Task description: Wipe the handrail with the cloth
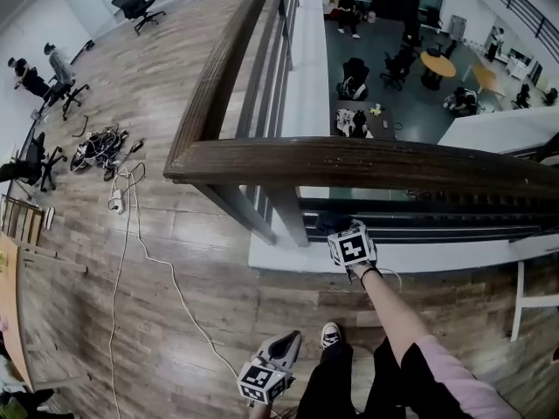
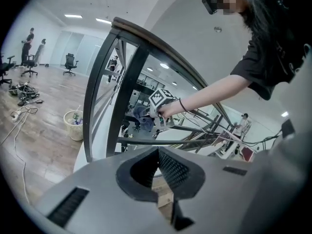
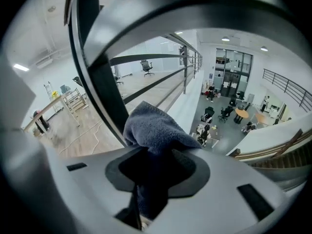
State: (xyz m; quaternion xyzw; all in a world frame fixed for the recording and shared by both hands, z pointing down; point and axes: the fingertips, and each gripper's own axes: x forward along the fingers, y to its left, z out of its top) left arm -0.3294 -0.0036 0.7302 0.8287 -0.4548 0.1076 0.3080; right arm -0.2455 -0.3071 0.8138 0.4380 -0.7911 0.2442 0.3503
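Two grippers were in play around the wooden handrail (image 1: 367,162). Well to the left of its corner, a tangle of cables (image 1: 100,147) lay on the plank floor. The left gripper (image 1: 281,349) hung low on the near side of the handrail, well apart from it, with its jaws closed together and nothing between them. Further right, the right gripper (image 3: 156,155) was reached in just beneath the handrail's cross span, among the dark bars below it. Its jaws were clamped on the grey-blue cloth (image 3: 153,128), which bulged out past the tips in a bunched fold. Whether the cloth touched the handrail could not be told. Beyond the handrail, a lower floor with tables and chairs lay open.
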